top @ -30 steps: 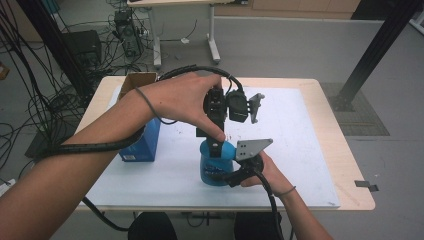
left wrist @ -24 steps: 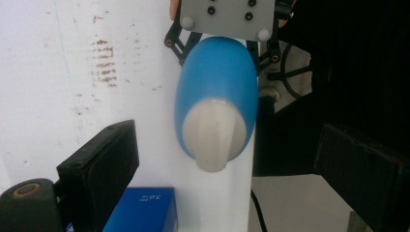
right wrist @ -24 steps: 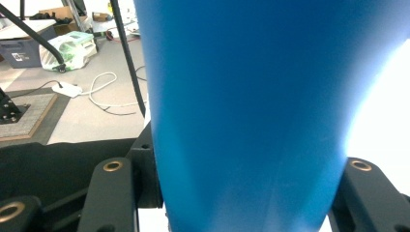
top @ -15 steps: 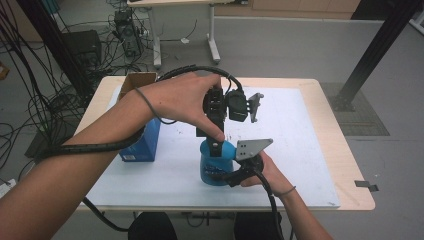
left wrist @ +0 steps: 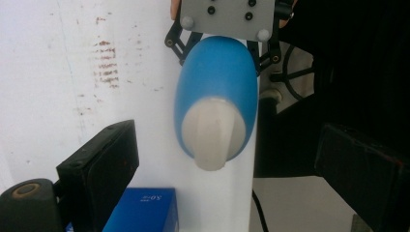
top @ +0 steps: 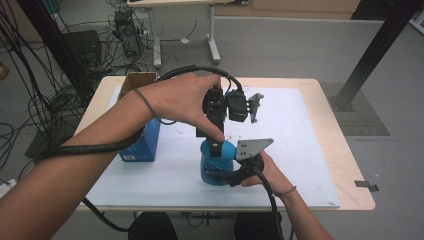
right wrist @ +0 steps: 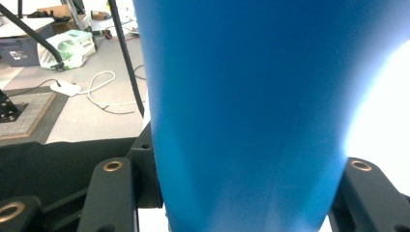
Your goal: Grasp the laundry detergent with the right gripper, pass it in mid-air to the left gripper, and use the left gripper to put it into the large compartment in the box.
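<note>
High view: right tongs (top: pixel 231 169) clamp blue bottle (top: pixel 216 165); left tongs (top: pixel 216 146) above cap.

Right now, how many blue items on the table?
2. The blue bottle stands upright near the table's front edge, clamped by the right gripper, the left gripper above its white cap. The blue box sits to its left. More may be hidden behind the arms.

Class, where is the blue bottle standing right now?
In the high view the blue bottle stands upright near the table's front edge, right of the blue box, clamped by the right gripper, with the left gripper poised over its cap.
</note>
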The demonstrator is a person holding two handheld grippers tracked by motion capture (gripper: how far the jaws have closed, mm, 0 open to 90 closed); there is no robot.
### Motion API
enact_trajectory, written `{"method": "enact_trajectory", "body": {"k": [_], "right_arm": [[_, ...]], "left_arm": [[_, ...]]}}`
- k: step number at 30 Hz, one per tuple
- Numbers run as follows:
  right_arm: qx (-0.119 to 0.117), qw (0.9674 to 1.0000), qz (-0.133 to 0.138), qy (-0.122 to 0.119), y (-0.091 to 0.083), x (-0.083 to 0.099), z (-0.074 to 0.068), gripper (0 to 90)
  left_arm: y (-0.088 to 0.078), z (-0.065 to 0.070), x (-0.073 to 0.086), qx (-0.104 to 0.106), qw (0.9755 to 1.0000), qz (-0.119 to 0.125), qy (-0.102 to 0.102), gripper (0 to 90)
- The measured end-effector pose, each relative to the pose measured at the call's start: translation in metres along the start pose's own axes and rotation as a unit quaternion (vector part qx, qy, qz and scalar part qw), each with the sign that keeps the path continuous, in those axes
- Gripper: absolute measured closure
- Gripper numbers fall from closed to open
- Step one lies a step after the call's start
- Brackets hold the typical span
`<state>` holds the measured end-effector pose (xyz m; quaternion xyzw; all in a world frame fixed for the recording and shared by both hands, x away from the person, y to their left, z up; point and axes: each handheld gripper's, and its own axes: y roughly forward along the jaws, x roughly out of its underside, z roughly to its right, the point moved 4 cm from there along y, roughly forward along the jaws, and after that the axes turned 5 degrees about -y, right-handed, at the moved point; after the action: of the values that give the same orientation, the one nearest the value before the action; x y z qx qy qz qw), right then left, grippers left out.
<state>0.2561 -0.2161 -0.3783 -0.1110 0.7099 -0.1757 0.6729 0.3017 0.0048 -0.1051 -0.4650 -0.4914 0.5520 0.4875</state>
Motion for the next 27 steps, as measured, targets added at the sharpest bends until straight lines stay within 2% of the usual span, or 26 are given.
{"method": "enact_trajectory", "body": {"k": [27], "right_arm": [[0.001,1.0,0.001,0.002,-0.0005,-0.0007,-0.0001,42.3]], "left_arm": [[0.0014,-0.0004,-0.0006,-0.003,1.0,-0.001,-0.001,8.7]]}}
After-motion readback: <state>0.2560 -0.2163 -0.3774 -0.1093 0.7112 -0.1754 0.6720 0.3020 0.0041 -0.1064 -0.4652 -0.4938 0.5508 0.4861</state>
